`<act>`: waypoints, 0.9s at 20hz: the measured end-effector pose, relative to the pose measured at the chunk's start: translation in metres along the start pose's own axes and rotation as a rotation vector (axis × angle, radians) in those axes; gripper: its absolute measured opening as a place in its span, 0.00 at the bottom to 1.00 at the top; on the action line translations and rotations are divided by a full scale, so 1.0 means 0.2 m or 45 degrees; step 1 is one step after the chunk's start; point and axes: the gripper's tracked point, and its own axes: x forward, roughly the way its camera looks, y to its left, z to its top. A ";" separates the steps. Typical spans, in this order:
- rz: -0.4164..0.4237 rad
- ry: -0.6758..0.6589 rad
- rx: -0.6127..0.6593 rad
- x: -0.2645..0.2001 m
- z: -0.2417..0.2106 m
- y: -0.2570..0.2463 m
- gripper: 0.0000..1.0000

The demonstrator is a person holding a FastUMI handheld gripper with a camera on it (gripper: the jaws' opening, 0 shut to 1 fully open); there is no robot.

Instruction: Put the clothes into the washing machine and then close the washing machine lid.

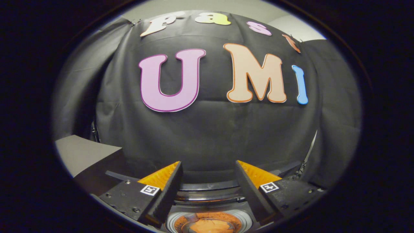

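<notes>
Here, jaws: the gripper (208, 181) is released, holding nothing.
Washing machine (208, 223): below the jaws, drum open to receive clothes.

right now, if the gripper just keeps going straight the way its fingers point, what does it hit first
Probably the black cloth wall. The gripper is open with nothing between its fingers, and the washing machine with orange clothes inside sits below that line, so it would likely pass over it. Depth is hard to judge.
</notes>
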 end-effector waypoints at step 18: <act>0.025 0.211 0.102 -0.24 -0.46 0.02 0.97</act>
